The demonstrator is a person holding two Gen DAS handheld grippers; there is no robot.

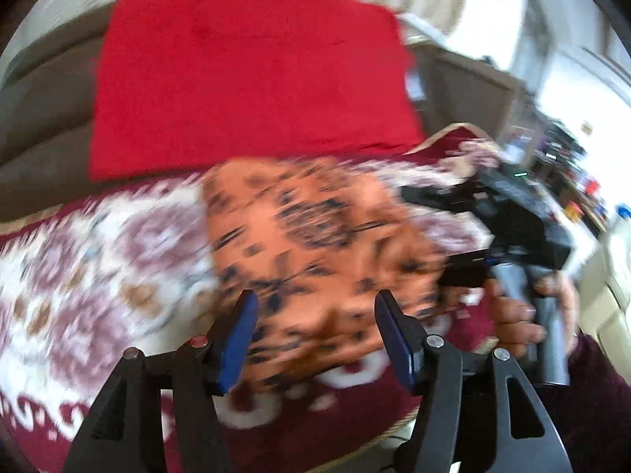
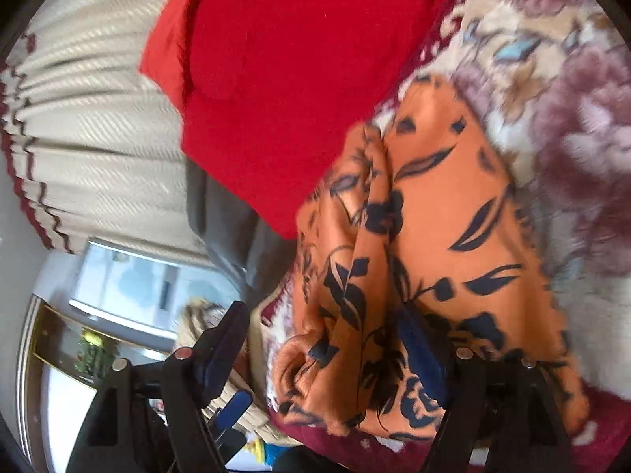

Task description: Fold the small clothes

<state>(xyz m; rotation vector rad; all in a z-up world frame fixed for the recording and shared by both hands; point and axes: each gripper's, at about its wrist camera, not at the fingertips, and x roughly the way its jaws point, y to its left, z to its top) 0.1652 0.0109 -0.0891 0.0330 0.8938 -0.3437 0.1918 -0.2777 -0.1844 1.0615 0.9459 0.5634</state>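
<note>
Floral blanket (image 1: 98,244) — maroon border, cream ground, mauve blooms — spread as the work surface, brown sofa cushions (image 1: 43,118) behind at ten o'clock in the left wrist view. Cream pleated curtain (image 2: 98,126) with a maroon zigzag hem filling nine to eleven o'clock in the right wrist view; window (image 2: 138,280) below it at eight o'clock.

Orange garment with a dark floral print (image 1: 311,236) lying on the blanket, dead centre in the left wrist view, heavily smeared by motion blur. Same cloth in the right wrist view (image 2: 453,236) sharper — bunched into a ridge of folds along its left side, flatter towards three o'clock. Red cloth (image 1: 248,75) beyond it at twelve o'clock, its near edge meeting or overlapping the orange piece; whether touching or lapped, cannot tell.

Left gripper (image 1: 315,335) at six o'clock, jaws standing apart, blue pads clear of the fabric, nothing pinched between them. Right gripper (image 2: 331,358) at six o'clock of its own view, jaws wide; left finger out over the blanket's edge, right finger against or just above the orange cloth, no fold clamped. Right gripper also seen from the left wrist camera at three o'clock, black body and grey handle wrapped by a hand (image 1: 516,315), dark maroon sleeve (image 1: 591,394) below it.
</note>
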